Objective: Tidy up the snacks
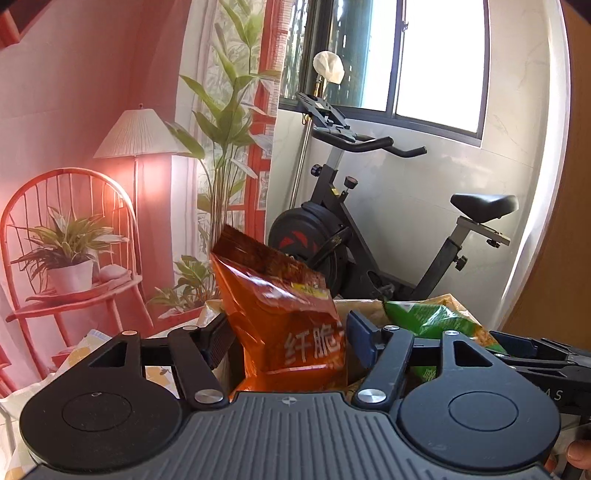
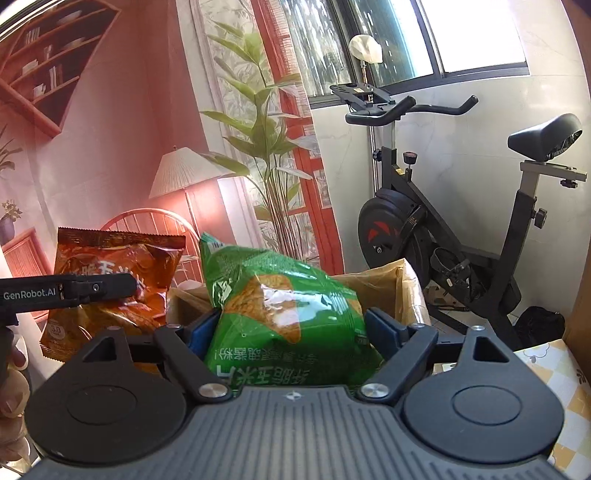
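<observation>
Aloft, orange bag (image 1: 284, 317), green bag (image 2: 288, 314), cardboard box (image 2: 391, 284)

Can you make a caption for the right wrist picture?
Green snack bag between the right hand-held gripper jaws, above a cardboard box.

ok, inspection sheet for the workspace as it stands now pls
surface: checkered tablecloth, mostly hidden behind the tools.
job's things: orange snack bag and green snack bag, both upright above an open cardboard box.
clutter: nothing seen.
grippers: left tool straddles the orange snack bag, pad contact unclear; right tool shut on the green snack bag.
cables: nothing seen.
surroundings: exercise bike, window, printed room backdrop.
</observation>
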Demonstrator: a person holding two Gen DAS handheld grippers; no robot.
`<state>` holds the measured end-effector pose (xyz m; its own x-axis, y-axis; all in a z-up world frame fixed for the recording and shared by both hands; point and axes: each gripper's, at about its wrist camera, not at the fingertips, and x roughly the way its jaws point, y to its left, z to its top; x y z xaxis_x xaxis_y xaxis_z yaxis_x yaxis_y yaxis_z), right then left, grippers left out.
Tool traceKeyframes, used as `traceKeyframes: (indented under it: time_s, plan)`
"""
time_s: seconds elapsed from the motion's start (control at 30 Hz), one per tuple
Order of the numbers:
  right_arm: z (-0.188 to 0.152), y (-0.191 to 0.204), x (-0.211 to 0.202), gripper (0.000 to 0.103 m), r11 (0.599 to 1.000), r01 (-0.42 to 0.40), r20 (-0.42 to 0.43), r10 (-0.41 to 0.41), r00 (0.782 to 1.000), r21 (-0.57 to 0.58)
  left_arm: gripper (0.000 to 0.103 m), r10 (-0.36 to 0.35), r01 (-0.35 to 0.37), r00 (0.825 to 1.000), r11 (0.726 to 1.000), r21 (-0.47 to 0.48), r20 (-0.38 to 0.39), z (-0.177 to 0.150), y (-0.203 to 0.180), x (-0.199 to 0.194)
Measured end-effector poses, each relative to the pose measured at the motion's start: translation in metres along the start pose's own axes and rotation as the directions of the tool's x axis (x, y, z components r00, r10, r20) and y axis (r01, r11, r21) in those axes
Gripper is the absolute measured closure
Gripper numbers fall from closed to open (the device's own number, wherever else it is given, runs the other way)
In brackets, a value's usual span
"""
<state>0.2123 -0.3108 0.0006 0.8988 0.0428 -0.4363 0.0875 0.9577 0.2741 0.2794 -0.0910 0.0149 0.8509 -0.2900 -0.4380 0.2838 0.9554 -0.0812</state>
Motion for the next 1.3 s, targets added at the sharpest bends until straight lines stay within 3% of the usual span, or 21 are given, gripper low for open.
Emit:
traceKeyframes:
  time_s: [0.07, 0.33, 0.67, 0.93, 1.3]
  plan:
    - [0.000, -0.001, 0.001, 0.013, 1.000, 0.009, -0.005, -0.009, 1.000, -0.007, 0.024, 0.007, -0.007, 1.000, 1.000, 0.001, 0.001, -0.002, 0.003, 0.002]
    - [-0.006, 0.002, -0.018, 0.013, 0.998, 0.013, -0.005, -0.014, 1.000, -0.057, 0.024, 0.006, -0.005, 1.000, 1.000, 0.023, -0.027, -0.011, 0.009, -0.012]
    - [-0.029, 0.029, -0.066, 0.013, 0.983, -0.010, 0.053, 0.020, 0.998, -0.185, 0.024, 0.008, -0.008, 1.000, 1.000, -0.019, -0.016, -0.049, 0.031, -0.075]
    - [-0.060, 0.037, -0.094, 0.011, 0.983, -0.070, 0.054, 0.080, 0.995, -0.168, 0.024, 0.053, -0.054, 0.999, 0.997, -0.055, -0.009, -0.079, 0.054, -0.115]
    - [-0.115, 0.026, -0.117, 0.008, 0.989, -0.080, 0.008, 0.081, 0.997, -0.123, 0.024, 0.135, -0.137, 0.987, 0.990, -0.025, -0.086, -0.136, 0.066, -0.133]
